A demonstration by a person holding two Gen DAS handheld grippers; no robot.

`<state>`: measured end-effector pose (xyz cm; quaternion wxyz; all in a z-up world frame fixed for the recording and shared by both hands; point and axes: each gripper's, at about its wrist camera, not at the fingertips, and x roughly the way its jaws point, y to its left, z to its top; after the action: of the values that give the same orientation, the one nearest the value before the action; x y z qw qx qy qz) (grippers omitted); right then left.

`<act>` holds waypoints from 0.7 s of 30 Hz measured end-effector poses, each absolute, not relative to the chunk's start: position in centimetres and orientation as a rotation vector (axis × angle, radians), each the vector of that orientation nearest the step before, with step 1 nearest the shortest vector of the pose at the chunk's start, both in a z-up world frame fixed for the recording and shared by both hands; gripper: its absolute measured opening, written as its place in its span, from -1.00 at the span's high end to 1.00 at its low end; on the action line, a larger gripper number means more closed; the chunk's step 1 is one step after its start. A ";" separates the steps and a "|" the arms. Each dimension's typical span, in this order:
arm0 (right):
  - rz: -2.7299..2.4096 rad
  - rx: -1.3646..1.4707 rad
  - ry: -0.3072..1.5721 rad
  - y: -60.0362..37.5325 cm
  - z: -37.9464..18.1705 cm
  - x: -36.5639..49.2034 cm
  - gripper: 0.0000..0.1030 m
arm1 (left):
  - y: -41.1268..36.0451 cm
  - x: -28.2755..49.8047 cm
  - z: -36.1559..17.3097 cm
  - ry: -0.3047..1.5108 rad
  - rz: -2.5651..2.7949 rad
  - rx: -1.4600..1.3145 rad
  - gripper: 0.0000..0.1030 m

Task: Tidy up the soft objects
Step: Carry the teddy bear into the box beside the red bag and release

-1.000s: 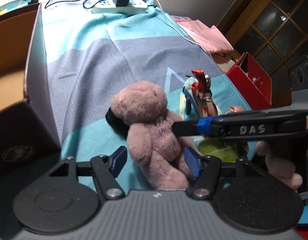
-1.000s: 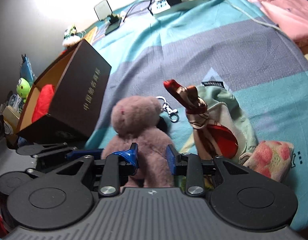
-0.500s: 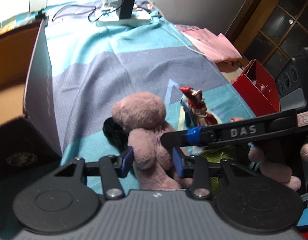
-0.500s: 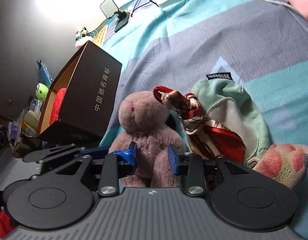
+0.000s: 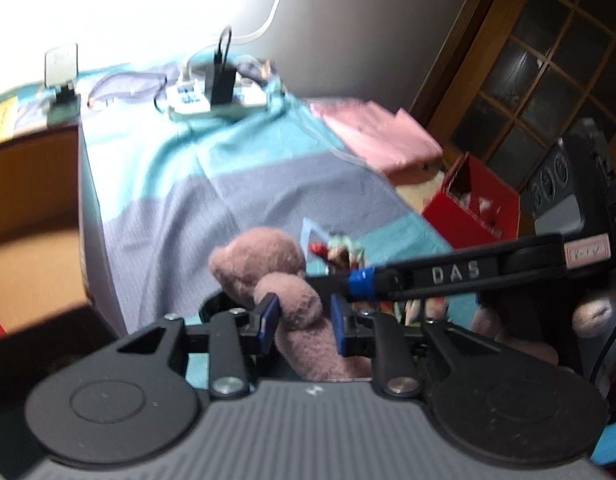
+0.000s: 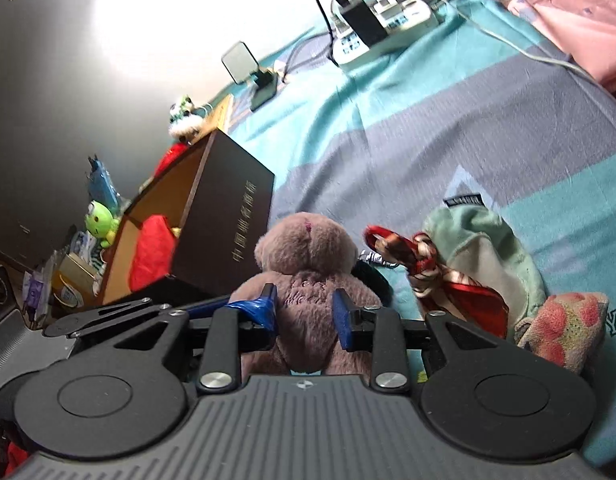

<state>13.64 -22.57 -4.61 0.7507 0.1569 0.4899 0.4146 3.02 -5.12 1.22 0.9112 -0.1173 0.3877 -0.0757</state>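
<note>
"DAS" reads white on the right gripper's (image 6: pixel 304 312) arm, crossing the left view at three o'clock; gold lettering on the brown box (image 6: pixel 224 236) is too small to read. Left gripper (image 5: pixel 302 322) is narrowed onto the teddy's (image 5: pixel 292 304) arm, blue pads pressing plush. Right gripper clamps the torso. Mauve, fuzzy bear, upright on the striped sheet (image 6: pixel 407 128), box at ten o'clock, scarf (image 6: pixel 427 276) at three.

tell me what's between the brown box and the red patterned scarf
The pink teddy bear sits between the brown box and the red patterned scarf, seen in the right wrist view, with both tools closed on its body.
</note>
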 end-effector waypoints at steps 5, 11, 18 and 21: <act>0.975 0.366 1.009 -20.7 -1.5 12.5 0.90 | -3.4 2.9 5.5 0.661 -0.188 -0.250 0.71; 0.983 0.423 0.944 -19.0 -0.7 13.2 0.89 | -0.6 3.4 5.3 0.637 -0.200 -0.323 0.83; 0.871 0.415 1.025 -19.4 -4.1 13.6 0.80 | 1.9 1.3 3.3 0.693 -0.183 -0.325 0.81; 0.819 0.457 1.087 -20.1 -5.6 14.4 0.78 | 2.0 0.6 2.5 0.736 -0.176 -0.269 0.58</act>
<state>14.37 -20.11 -5.58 0.7532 0.2095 0.4980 0.3751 0.55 1.99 2.51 0.9204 -0.1307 0.3583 -0.0855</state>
